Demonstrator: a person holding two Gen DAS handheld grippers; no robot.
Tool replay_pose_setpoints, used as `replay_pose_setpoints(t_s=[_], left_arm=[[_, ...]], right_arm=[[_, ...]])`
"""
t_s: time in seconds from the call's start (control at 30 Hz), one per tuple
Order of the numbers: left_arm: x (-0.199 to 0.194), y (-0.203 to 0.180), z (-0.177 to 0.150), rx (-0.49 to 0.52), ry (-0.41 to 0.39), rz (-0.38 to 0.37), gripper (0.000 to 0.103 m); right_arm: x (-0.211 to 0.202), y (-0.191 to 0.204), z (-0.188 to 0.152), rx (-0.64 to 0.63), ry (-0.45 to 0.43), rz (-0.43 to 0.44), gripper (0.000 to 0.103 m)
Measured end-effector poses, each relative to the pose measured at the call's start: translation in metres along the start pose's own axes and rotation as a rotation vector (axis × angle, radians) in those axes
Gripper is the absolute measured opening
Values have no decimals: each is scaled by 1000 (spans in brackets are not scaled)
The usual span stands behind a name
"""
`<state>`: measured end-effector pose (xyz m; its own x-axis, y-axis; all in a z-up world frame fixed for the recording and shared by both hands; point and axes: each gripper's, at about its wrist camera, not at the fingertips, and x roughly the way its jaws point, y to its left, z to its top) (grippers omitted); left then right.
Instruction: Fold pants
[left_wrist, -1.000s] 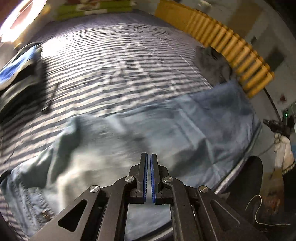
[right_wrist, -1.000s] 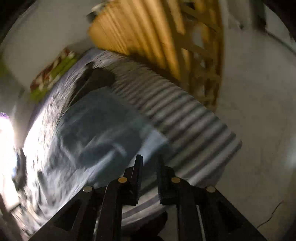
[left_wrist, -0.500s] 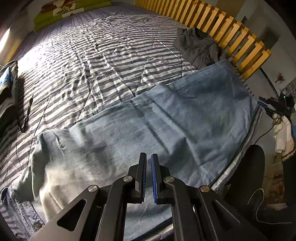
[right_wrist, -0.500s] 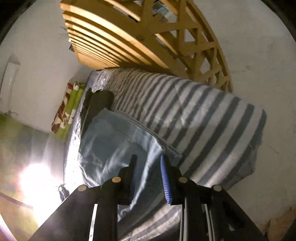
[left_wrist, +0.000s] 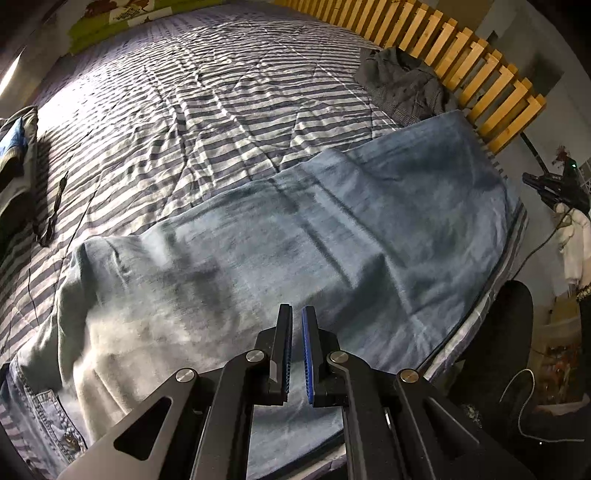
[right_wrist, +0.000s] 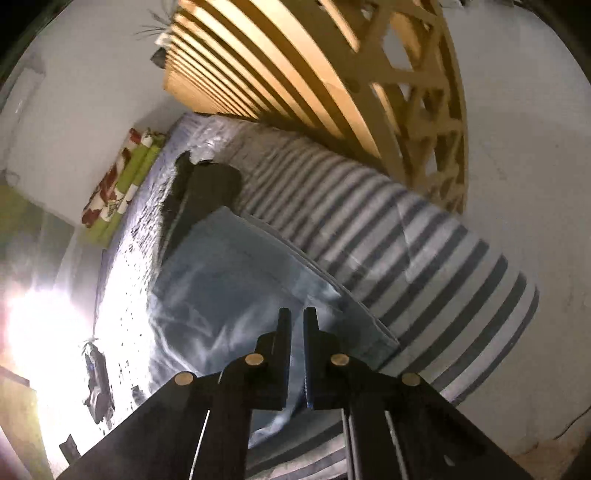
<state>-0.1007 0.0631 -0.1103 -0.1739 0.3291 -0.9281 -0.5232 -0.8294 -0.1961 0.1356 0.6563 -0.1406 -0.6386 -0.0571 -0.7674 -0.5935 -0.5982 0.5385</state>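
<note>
Light blue denim pants (left_wrist: 295, 240) lie flat across the near edge of the striped bed (left_wrist: 203, 92), one leg laid over the other. The waist with its button (left_wrist: 48, 417) is at the lower left and the hems reach the right end near the wooden slats. My left gripper (left_wrist: 296, 310) hovers over the middle of the legs, shut with nothing between its fingers. In the right wrist view the hem end of the pants (right_wrist: 229, 288) lies at the bed's corner. My right gripper (right_wrist: 297, 314) hangs above it, its jaws closing to a narrow slit with nothing between them.
A dark grey garment (left_wrist: 402, 85) lies crumpled beyond the hems, next to the slatted wooden frame (left_wrist: 461, 62). A clothes pile (left_wrist: 14, 155) and a black strap (left_wrist: 51, 210) lie at the left. Green and red bedding (right_wrist: 122, 184) sits at the far end. White floor (right_wrist: 517, 184) borders the bed.
The left gripper has drifted across the pants and sunk slightly, staying shut. The right gripper's jaws widened, then narrowed again, and its view swung over the hem corner.
</note>
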Motion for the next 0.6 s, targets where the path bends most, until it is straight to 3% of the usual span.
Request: replay_pose_setpoints(t_s=[0.2, 0.23, 0.27, 0.33, 0.4, 0.47, 0.6], left_arm=[[-2, 3, -3, -2, -8, -15, 5], [-2, 3, -3, -2, -8, -16, 5], [-1, 4, -3, -3, -7, -15, 5], [1, 6, -3, -9, -2, -17, 5], [2, 7, -3, -13, -2, -18, 5], [2, 7, -4, -15, -5, -25, 5], [1, 11, -6, -21, -8, -31, 6]], right_arm=[[4, -11, -17, 7, 30, -113, 7], [6, -17, -21, 34, 42, -115, 11], [10, -27, -29, 79, 63, -102, 21], [18, -40, -38, 143, 97, -95, 31], [24, -51, -46, 209, 98, -48, 32], [23, -57, -48, 252, 60, 7, 40], [23, -66, -49, 330, 28, 92, 41]])
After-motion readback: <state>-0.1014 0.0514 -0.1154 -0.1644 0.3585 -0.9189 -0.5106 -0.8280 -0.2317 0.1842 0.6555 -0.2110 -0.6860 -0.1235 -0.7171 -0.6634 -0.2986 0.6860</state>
